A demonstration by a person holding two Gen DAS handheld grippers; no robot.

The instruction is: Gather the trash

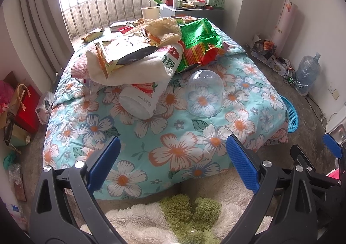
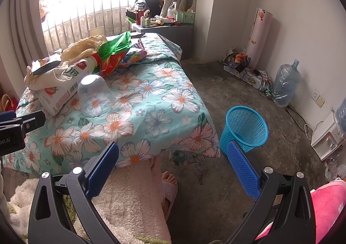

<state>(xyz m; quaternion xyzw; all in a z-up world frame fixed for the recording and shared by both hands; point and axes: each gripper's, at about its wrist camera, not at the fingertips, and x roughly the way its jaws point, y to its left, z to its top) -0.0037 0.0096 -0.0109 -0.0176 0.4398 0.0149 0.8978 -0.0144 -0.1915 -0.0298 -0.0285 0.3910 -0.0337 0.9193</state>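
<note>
Trash lies heaped on the flowered quilt (image 1: 173,148): a white strawberry milk carton (image 1: 142,97), a clear plastic dome lid (image 1: 204,97), a green and red snack bag (image 1: 199,45), a yellowish plastic bag (image 1: 160,27) and a white pouch (image 1: 134,66). My left gripper (image 1: 173,166) hangs open over the quilt's near edge, well short of the heap. My right gripper (image 2: 173,170) is open above a person's foot and the floor, with the blue mesh wastebasket (image 2: 245,127) just past its right finger. The dome lid (image 2: 96,97) and carton (image 2: 58,97) show at the left.
A cluttered bedside table (image 2: 164,25) stands by the barred window. Along the right wall are a water jug (image 2: 285,84), cables with a power strip (image 2: 253,78) and a white box (image 2: 326,138). Red gift bags (image 1: 23,109) crowd the left floor. A person's slippered foot (image 2: 169,190) is below.
</note>
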